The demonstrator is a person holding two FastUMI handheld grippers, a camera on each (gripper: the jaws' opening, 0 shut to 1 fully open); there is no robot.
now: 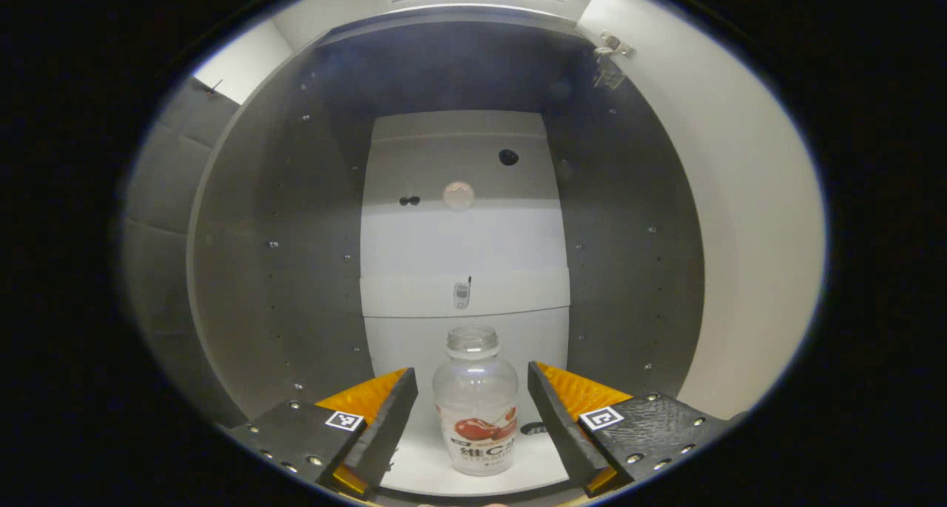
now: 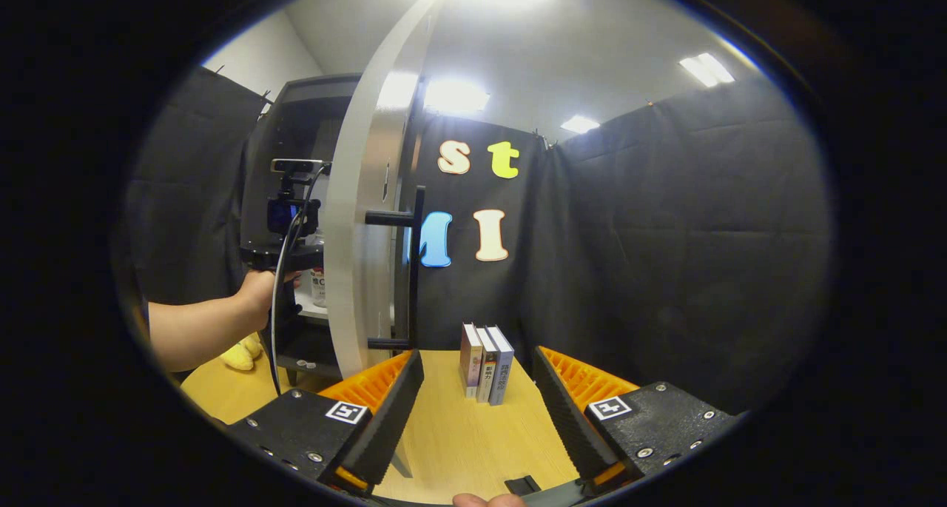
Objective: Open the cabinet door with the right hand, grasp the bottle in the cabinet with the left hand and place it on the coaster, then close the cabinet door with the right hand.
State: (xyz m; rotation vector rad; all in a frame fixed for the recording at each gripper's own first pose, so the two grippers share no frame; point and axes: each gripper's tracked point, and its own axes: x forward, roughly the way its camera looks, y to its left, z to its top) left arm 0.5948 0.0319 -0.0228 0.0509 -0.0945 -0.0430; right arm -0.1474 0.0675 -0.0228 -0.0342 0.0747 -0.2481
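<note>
Up close in the left gripper view, the left tool (image 1: 472,418) stands with its jaws spread wide on either side of the bottle (image 1: 475,407), not touching it. The bottle stands upright on the pale cabinet shelf (image 1: 436,477), between the fingers, with the dark cabinet walls and light back panel behind.

It looks like a clear plastic bottle, apparently empty and without a cap, so I judge it light, easy to tip, and likely to flex if squeezed hard. The smooth wall may be a little slippery; the labelled belly low on the body seems the best place to close on, rather than the narrow neck.

The right gripper view gives what the left cannot: the right tool (image 2: 473,425) also spread and holding nothing, over the wooden surface (image 2: 459,433). Just beyond stand three books (image 2: 486,363), then the white cabinet door (image 2: 362,255) swung open edge-on with its dark handle (image 2: 407,270). Past the door, a hand (image 2: 259,292) holds the other gripper reaching into the cabinet, with something yellow (image 2: 238,355) lying on the surface below the arm.
</note>
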